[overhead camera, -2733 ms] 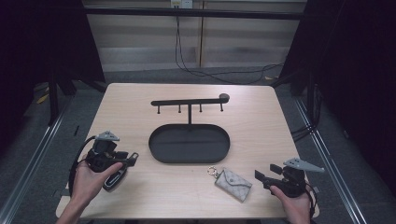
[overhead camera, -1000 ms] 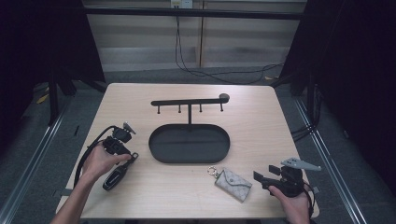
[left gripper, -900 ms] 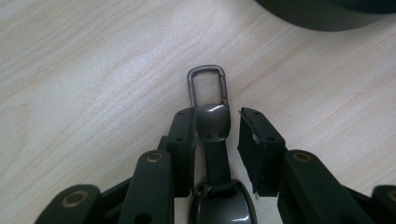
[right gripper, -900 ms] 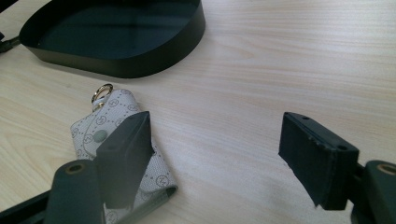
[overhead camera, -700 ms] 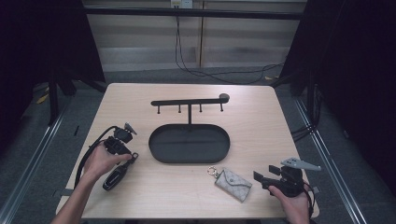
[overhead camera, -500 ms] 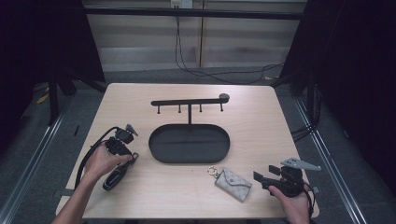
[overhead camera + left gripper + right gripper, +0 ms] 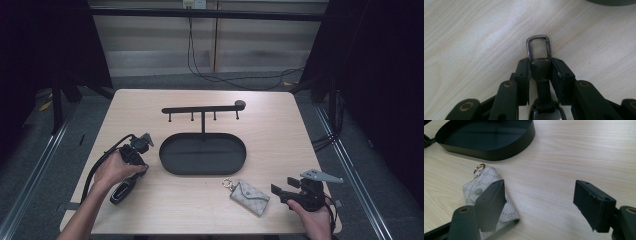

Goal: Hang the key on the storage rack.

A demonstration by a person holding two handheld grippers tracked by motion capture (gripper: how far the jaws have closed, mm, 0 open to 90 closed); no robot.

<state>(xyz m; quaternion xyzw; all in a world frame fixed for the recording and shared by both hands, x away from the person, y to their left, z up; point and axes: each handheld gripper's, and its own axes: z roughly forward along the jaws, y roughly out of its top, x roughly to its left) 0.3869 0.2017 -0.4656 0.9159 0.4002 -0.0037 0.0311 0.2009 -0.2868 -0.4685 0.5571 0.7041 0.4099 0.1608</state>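
A black key fob (image 7: 121,193) lies on the table at the front left. Its strap end and metal clasp (image 7: 538,47) sit between the jaws of my left gripper (image 7: 541,71), which is shut on the fob's strap. In the high view a hand covers the left gripper (image 7: 131,174). A grey patterned key pouch (image 7: 249,196) with a metal ring (image 7: 479,167) lies at the front right. My right gripper (image 7: 283,186) stands open just right of it. In the right gripper view, the pouch (image 7: 482,185) lies partly behind the left jaw of the right gripper (image 7: 540,192).
A black oval tray (image 7: 202,171) sits mid-table, and its wall (image 7: 499,153) lies beyond the pouch. Behind it stands a black rack with several hooks (image 7: 202,108). The left gripper's cable (image 7: 100,162) loops along the table's left side.
The left gripper has tipped over from upright and come down onto the key fob, shutting on its strap. The right gripper has barely moved.
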